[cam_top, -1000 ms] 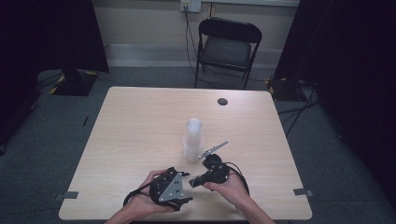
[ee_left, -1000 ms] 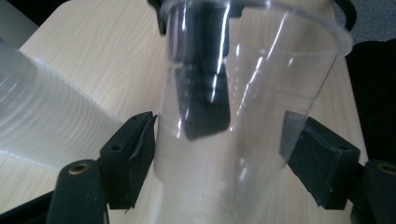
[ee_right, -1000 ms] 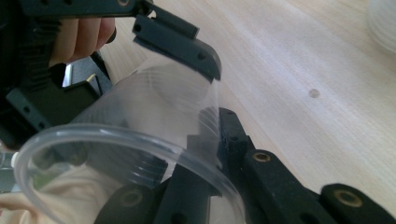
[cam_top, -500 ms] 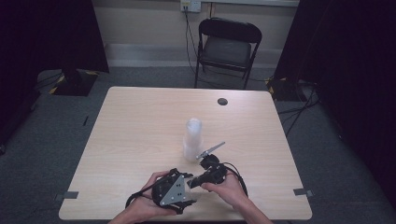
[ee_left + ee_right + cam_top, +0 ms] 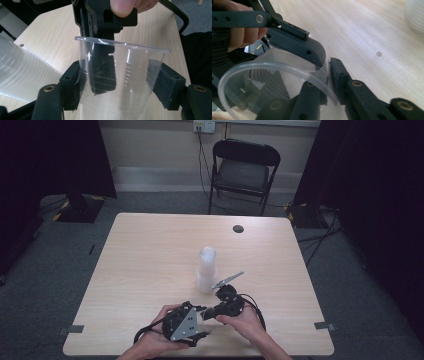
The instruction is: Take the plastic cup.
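I hold one clear cup [image 5: 120,82] near the table's front edge; my left gripper [image 5: 120,85] has just squeezed its sides; my right gripper [image 5: 324,75] pinches its wall (jaws just loosening); next I let go right, gently.

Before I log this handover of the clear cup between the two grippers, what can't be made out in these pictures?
- High view: the clear cup is too small, hidden by the left gripper and right gripper.
- Left gripper view: the cup's base is cut off by the bottom edge; the cup stack runs off the left edge.
- Right gripper view: the cup's far end is hidden behind the jaws.
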A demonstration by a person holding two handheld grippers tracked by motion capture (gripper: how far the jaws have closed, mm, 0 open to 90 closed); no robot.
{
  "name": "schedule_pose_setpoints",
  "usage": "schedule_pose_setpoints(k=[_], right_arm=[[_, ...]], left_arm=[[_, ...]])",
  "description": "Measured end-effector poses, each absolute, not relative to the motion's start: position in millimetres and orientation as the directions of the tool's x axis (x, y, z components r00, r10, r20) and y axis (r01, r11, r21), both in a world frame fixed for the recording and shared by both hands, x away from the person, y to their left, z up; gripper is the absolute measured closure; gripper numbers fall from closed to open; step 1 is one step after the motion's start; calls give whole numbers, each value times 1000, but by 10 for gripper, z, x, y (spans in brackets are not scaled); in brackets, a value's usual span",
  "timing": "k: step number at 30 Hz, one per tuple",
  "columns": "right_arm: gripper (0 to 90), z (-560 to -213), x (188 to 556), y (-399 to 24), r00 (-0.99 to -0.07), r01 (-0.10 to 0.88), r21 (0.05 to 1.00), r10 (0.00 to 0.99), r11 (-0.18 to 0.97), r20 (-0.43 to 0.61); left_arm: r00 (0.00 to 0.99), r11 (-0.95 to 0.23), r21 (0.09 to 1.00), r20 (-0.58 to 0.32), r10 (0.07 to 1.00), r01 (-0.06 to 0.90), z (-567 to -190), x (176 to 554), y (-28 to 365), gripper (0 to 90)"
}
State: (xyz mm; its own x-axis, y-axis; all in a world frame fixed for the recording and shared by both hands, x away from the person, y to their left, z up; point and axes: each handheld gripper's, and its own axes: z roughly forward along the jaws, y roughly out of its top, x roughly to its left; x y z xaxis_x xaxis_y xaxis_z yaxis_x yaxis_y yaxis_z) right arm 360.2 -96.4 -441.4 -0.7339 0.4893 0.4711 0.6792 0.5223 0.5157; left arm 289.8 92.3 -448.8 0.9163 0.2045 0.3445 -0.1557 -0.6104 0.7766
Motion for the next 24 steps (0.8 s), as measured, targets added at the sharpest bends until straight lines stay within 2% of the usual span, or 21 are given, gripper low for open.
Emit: schedule_pose_setpoints(k=[4,9,24], right_arm=[[789,-4400,3605,-980,-734,678,522,497,517,462],[783,-4384,3603,-1004,-743,667,544,500,508,444],[772,-4337,3593,-1049,-749,657,589,496,471,439]], left_arm=[[918,-597,791,325,227,-132,-4510,2910,942,324],[923,-599,793,306,232,-112,-4509,2928,961,318],[925,-506,862,174,337,22,-4511,3048,1103,320]])
